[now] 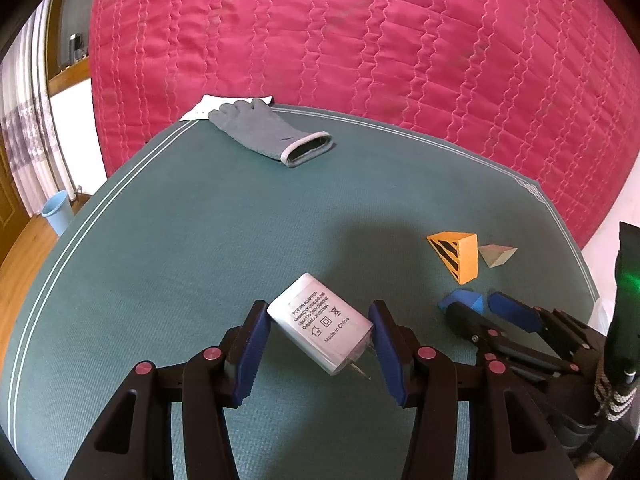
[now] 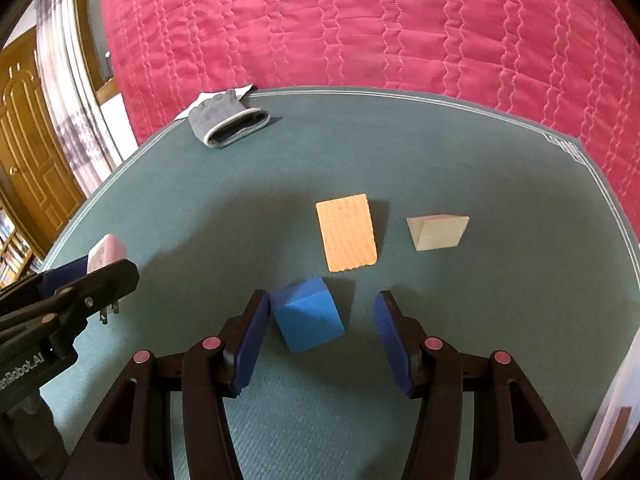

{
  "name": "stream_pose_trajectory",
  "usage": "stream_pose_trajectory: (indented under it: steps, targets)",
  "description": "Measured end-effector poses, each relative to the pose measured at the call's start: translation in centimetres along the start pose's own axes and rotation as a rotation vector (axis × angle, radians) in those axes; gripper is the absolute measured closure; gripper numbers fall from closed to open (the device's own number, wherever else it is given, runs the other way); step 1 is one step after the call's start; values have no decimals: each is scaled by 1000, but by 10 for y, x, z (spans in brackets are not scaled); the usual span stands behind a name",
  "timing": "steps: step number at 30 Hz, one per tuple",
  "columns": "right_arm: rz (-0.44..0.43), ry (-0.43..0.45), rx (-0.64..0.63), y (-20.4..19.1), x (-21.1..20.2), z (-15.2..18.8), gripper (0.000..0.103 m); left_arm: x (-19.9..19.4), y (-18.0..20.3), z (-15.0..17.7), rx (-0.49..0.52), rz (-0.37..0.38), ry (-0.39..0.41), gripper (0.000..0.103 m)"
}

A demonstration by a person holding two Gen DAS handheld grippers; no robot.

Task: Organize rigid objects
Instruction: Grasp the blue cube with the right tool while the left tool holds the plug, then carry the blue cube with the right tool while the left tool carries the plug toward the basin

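Basically, left gripper (image 1: pixel 318 334) pinched the white power adapter (image 1: pixel 320 322) across its width, long axis diagonal, prongs toward the camera, apparently clear of the green mat (image 1: pixel 180 240). Right gripper (image 2: pixel 322 330) was spread around the blue block (image 2: pixel 308 314): left pad touching, right pad apart. Orange wedge (image 2: pixel 347 232) and grey wedge (image 2: pixel 438 232) lay just beyond; mat's right edge was close.

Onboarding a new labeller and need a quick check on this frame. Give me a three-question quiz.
1. True or false: the left gripper holds the power adapter.
2. Which lies between the right gripper's jaws? A) blue block B) orange block C) grey wedge
3. Name the soft item at the far edge of the table.

Key: 1 true; 2 A; 3 grey glove.
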State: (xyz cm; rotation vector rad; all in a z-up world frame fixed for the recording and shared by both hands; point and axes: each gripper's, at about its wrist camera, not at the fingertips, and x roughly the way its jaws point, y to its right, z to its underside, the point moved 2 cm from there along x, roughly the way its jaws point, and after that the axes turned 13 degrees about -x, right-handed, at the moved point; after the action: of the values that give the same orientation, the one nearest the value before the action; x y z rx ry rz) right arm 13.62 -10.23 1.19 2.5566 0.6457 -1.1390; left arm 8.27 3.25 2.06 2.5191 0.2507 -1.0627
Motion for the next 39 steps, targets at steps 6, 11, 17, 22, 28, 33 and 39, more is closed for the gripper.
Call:
stream_pose_trajectory:
  steps: [6,11,17,22,28,33,39]
  targets:
    - [28,-13,-53,-9,2,-2,56,0,1,1,2,2,-3,49]
    - [41,-14,-59,-9,0,0,68,0,1,1,0,3,-3,49]
    - [44,-11,-31,-8,-9,8,69,-2,2,1,2,7,-2,49]
    - [38,8,2,-5,-25,17,69,-1,4,2,7,11,-5,49]
    - [25,48,54,1,-51,28,69,-3,9,6,24,19,-6,49]
    - [23,65,85,2,-67,40,69,-4,13,9,40,25,-6,49]
    - [38,78,138,11,-84,54,69,-7,22,14,69,36,-5,49]
